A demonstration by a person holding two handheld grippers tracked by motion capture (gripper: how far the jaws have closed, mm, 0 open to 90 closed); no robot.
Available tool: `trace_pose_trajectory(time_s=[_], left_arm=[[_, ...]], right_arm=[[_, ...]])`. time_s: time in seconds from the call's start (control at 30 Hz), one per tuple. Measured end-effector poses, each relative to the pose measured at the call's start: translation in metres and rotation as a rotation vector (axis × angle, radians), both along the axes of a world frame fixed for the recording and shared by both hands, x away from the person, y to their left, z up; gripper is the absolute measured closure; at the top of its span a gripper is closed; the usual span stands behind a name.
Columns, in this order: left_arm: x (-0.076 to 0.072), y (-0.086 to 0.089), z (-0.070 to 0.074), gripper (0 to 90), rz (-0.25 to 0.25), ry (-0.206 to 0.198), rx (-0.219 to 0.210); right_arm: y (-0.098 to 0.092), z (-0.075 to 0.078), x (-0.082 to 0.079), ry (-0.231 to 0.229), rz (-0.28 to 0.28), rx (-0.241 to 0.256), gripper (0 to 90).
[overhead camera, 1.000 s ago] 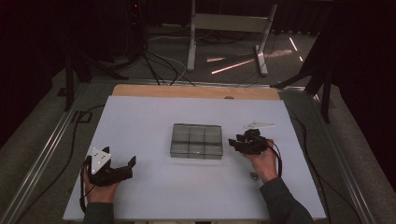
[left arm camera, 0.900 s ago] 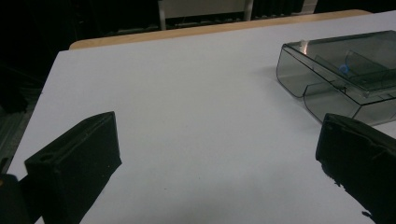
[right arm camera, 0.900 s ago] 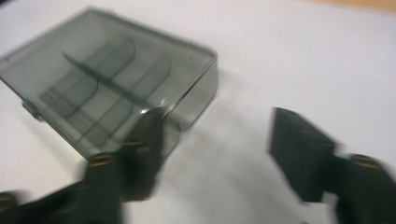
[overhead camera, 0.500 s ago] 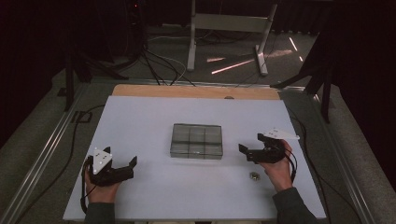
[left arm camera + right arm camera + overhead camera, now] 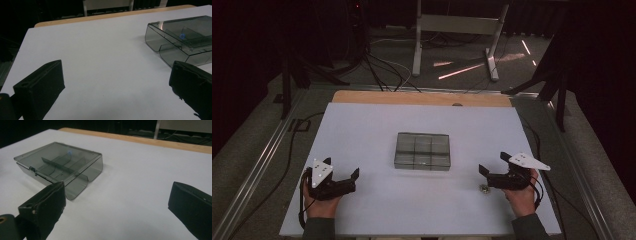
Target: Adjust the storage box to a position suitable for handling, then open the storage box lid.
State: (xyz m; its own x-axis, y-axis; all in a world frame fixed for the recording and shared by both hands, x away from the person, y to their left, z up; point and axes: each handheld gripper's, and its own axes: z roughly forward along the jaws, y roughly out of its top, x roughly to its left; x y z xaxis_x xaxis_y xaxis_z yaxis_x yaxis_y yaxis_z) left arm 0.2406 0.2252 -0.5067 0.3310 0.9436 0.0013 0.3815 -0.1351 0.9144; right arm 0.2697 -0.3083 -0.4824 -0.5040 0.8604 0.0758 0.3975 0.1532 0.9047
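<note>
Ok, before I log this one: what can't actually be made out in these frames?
- Small dark object on the white table, high view: too small to identify.
- Smoky transparent plastic compartment box: the tinted closed lid blurs the contents; a small blue item shows in the left gripper view, kind unclear.
- That box's right end, left gripper view: cut off by the frame edge.
- Right hand-held gripper, right gripper view: both jaws cut off at the bottom edge.

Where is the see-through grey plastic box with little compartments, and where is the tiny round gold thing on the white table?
See-through grey plastic compartment box (image 5: 422,151), high view, middle of its closed lid.
Tiny round gold thing (image 5: 484,188), high view, its centre, on the table just below the right gripper (image 5: 485,170).
</note>
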Motion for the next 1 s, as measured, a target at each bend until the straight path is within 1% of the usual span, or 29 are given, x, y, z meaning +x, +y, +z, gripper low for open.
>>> trace_pose_trajectory(time_s=[0.07,0.2,0.27,0.33,0.5,0.53,0.57,0.6,0.63,0.8,1.0], left_arm=[[-0.001,-0.001,0.002,0.5,-0.006,-0.006,-0.007],[-0.001,-0.003,0.004,0.5,-0.018,-0.008,-0.017],[-0.001,-0.005,0.005,0.5,-0.025,-0.008,-0.014],[-0.002,-0.007,0.007,0.7,-0.033,-0.014,-0.023],[-0.002,-0.011,0.016,1.2,-0.058,-0.022,-0.046],[-0.002,-0.011,0.016,1.3,-0.058,-0.022,-0.046],[-0.001,-0.014,0.021,1.3,-0.073,-0.025,-0.055],[-0.001,-0.016,0.023,2.0,-0.084,-0.022,-0.060],[-0.001,-0.018,0.024,2.0,-0.093,-0.021,-0.062],[0.003,-0.030,0.030,2.6,-0.141,-0.020,-0.042],[0.010,-0.043,0.036,5.4,-0.181,-0.025,-0.068]], right_arm=[[-0.003,0.000,-0.002,-0.008,-0.014,0.014,1.5],[-0.004,-0.001,-0.002,-0.026,-0.022,0.008,1.6],[-0.004,-0.003,-0.002,-0.030,-0.030,0.008,1.6],[-0.003,-0.004,-0.001,-0.032,-0.037,0.001,1.6],[-0.006,-0.005,-0.002,-0.044,-0.050,0.012,1.5],[-0.006,-0.005,-0.002,-0.044,-0.050,0.012,1.5],[-0.007,-0.005,-0.002,-0.044,-0.053,0.014,1.6],[-0.010,-0.008,-0.002,-0.035,-0.060,0.020,1.6],[-0.010,-0.008,-0.002,-0.035,-0.060,0.020,1.6],[-0.011,-0.009,-0.001,-0.032,-0.075,0.030,1.6],[-0.012,-0.012,0.000,-0.027,-0.086,0.028,1.6]])
